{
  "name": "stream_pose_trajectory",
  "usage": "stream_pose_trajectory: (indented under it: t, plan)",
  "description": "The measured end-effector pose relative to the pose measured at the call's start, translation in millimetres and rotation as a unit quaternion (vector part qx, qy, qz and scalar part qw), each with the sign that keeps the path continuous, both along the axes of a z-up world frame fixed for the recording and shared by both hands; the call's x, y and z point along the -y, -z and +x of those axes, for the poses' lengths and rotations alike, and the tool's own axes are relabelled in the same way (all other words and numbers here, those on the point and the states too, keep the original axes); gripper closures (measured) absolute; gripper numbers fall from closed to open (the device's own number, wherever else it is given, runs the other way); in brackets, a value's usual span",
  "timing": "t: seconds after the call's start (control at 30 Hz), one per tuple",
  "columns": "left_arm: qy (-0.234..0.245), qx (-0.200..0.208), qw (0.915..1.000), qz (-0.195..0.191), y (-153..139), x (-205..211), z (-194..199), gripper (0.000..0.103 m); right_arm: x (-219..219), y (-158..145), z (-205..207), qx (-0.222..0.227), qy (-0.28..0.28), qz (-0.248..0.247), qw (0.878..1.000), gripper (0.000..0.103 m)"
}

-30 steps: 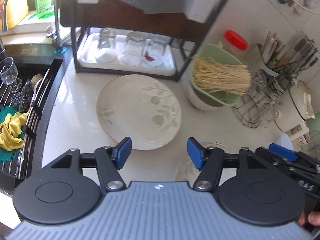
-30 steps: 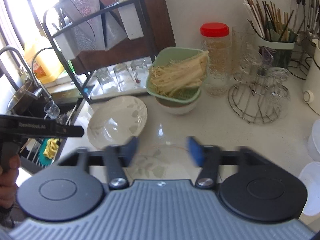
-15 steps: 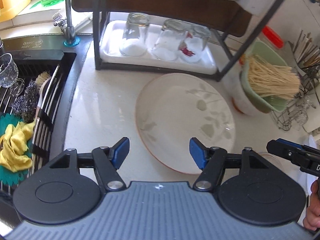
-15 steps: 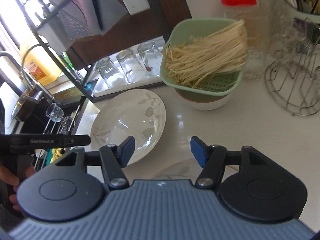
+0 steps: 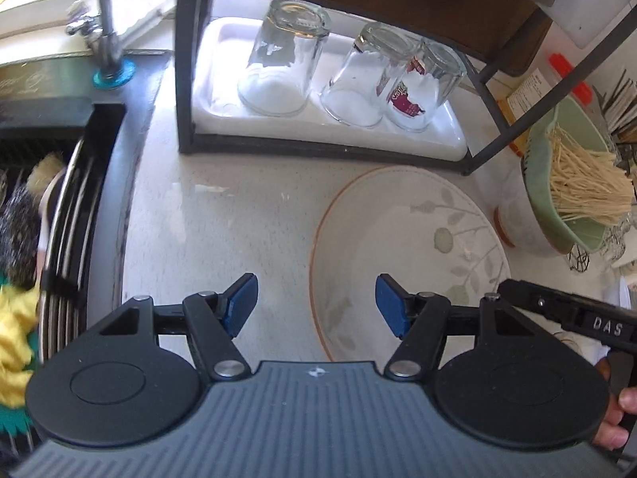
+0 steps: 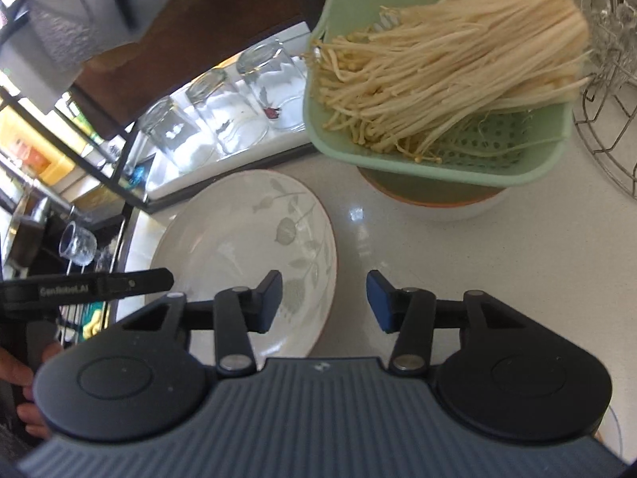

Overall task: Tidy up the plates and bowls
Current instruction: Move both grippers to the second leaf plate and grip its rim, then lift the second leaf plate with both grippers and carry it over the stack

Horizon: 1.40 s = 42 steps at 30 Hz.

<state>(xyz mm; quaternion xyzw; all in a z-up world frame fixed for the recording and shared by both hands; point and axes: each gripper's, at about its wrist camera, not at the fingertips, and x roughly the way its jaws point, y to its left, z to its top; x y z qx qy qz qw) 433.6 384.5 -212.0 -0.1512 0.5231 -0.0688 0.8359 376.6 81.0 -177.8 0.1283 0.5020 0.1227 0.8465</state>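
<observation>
Plate (image 5: 402,247) on counter (image 5: 239,223), left gripper (image 5: 314,304) and right gripper (image 6: 324,300) fingers spread, empty

A home kitchen: sink (image 5: 47,183), faucet (image 5: 105,20), upturned glasses (image 5: 282,59), mushroom strainer (image 6: 438,79).

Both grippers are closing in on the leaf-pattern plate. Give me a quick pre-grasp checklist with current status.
1. Left gripper open, nothing held: ok.
2. Right gripper open, nothing held: ok.
3. Plate lies flat on the counter, nothing on it: ok.
4. Plate rim between the left jaws: not ok, only the right pad overlaps it.
5. Plate clear of the white bowl under the green strainer: ok.
6. Pads touching the rim: cannot tell.
</observation>
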Motion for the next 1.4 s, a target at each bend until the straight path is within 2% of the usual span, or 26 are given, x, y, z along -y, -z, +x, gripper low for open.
stream_pose_trajectory:
  t: [0.07, 0.23, 0.37, 0.5, 0.6, 0.8, 0.93, 1.1, 1.4]
  plan:
    - [0.01, 0.001, 0.9999, -0.005, 2, -2, 7, 0.034, -3, 4, 5, -0.006, 0.001, 0.001, 1.0, 0.059]
    - [0.016, -0.007, 0.9997, -0.017, 10, -6, 21, 0.049, -7, 16, 12, -0.021, 0.004, 0.005, 1.0, 0.077]
    - [0.019, -0.008, 0.9991, -0.037, 15, -12, 28, 0.058, -13, 24, 14, -0.034, -0.001, 0.003, 0.999, 0.078]
    - [0.065, -0.011, 0.9967, -0.046, 15, -5, 35, 0.058, -18, 24, 16, -0.031, -0.024, -0.002, 0.999, 0.077]
    - [0.077, -0.01, 0.9964, -0.032, 14, 1, 38, 0.058, -21, 24, 17, -0.034, -0.033, 0.004, 0.999, 0.077]
    - [0.06, -0.025, 0.9956, -0.068, 13, -2, 36, 0.058, -11, 21, 12, -0.043, -0.024, 0.027, 0.998, 0.077]
    - [0.052, -0.039, 0.993, -0.099, 9, 0, 29, 0.058, -7, 11, 4, -0.044, -0.021, 0.012, 0.999, 0.077]
    - [0.068, -0.04, 0.9926, -0.092, -5, 17, 20, 0.058, 8, -3, -14, -0.039, 0.01, 0.037, 0.998, 0.077]
    - [0.098, -0.012, 0.9911, -0.089, -45, 51, 7, 0.058, 38, -35, -59, -0.013, 0.048, 0.065, 0.997, 0.077]
